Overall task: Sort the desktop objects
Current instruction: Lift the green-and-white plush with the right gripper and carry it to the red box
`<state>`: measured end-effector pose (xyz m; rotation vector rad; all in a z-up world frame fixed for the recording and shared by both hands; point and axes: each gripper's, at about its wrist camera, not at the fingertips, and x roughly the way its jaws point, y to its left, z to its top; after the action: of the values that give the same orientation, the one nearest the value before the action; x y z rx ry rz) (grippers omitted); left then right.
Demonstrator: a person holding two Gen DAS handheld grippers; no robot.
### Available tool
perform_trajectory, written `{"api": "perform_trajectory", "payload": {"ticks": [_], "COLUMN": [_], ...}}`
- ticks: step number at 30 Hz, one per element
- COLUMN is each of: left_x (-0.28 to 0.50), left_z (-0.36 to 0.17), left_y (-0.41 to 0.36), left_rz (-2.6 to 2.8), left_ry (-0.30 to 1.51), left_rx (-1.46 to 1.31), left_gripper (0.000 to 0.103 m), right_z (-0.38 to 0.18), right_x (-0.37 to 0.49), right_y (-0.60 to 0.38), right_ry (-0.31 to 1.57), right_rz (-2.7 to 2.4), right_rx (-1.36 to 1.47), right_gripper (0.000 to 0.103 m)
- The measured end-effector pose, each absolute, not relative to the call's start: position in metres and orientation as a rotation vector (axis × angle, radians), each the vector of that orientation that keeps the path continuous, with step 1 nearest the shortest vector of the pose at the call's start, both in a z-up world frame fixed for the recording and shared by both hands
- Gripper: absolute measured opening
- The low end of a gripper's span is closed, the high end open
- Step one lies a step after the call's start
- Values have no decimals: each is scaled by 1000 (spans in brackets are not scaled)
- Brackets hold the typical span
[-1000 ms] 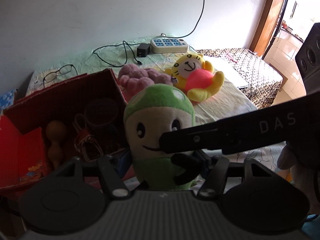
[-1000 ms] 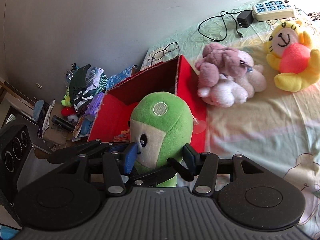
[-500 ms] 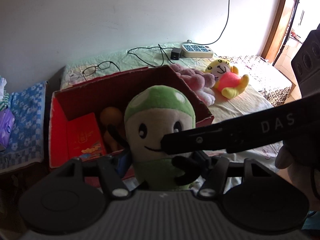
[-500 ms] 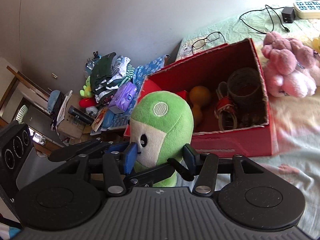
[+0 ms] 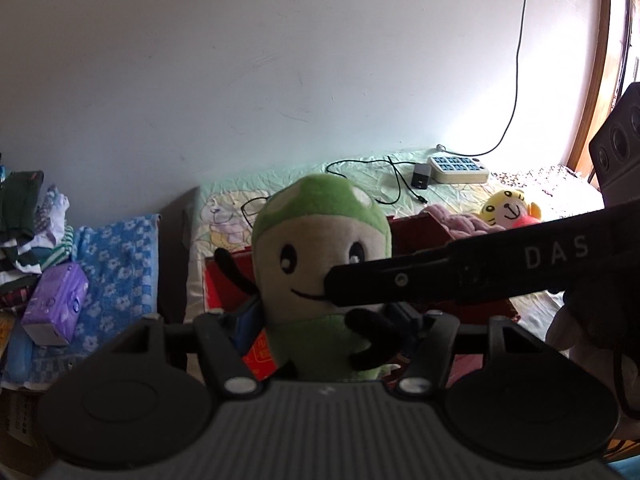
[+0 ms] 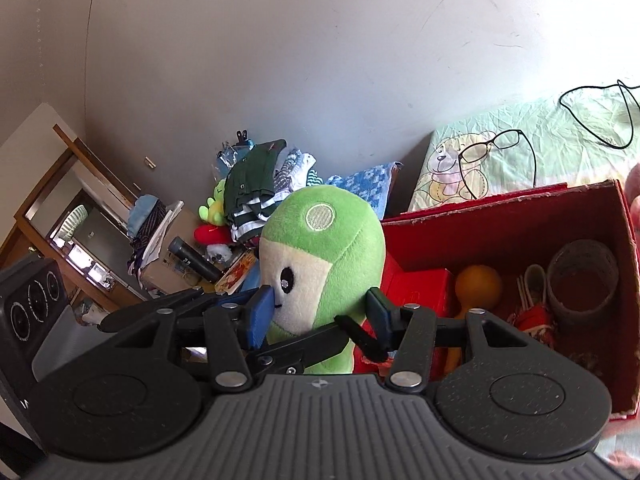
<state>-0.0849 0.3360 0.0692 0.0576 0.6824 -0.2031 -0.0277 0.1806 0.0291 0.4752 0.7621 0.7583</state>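
A green and cream plush doll (image 5: pixel 320 264) with black arms is held by both grippers. My left gripper (image 5: pixel 324 320) is shut on its body. My right gripper (image 6: pixel 320 312) is shut on the same doll (image 6: pixel 324 264), and one of its black fingers (image 5: pixel 460 276) crosses the doll's face in the left wrist view. The doll hangs above the left part of an open red box (image 6: pixel 500 208). The box holds an orange wooden gourd (image 6: pixel 476 284), a dark round holder (image 6: pixel 580 280) and red envelopes (image 6: pixel 420 288).
Glasses (image 6: pixel 492 152) lie on the pale green sheet (image 6: pixel 520 128) behind the box. A pink plush (image 5: pixel 460 220), a yellow tiger plush (image 5: pixel 508 212) and a power strip (image 5: pixel 456 168) with cables lie to the right. Clothes (image 6: pixel 256 184) and clutter are piled at the left.
Both grippers have carried the doll further left and higher; the box has slid right and down in both views. The grip on the doll is unchanged.
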Motion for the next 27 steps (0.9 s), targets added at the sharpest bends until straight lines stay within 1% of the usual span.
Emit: {"api": "perform_trajectory", "payload": {"ticks": [3,7,16,22,24,27], "left_x": [-72,-52,-20,-14,-15,-15], "left_z": [61,38,-18,-25,-25,-27], "left_y": [339,345,358,361,359,357], "left_rz": [-193,-188,-154,-129,-130,-129], "left_ry": [684,737,891,914,912,916], "left_rx": [59,36,-15,-3,6,20], "left_gripper": [66,67,65,66,68,68], "right_z": [21,-1,-52,-63,-66,-69], "right_x": [-18,-3,34,44,49,53], "right_y": [182,183,198,205,205,203], "right_ry": [755,776,924,966,983,1002], "right_rz": [764,762,723,714,694,698], "right_rx": [474,488,494,499,500,524], "right_gripper": [54,54,51,51,50,48]}}
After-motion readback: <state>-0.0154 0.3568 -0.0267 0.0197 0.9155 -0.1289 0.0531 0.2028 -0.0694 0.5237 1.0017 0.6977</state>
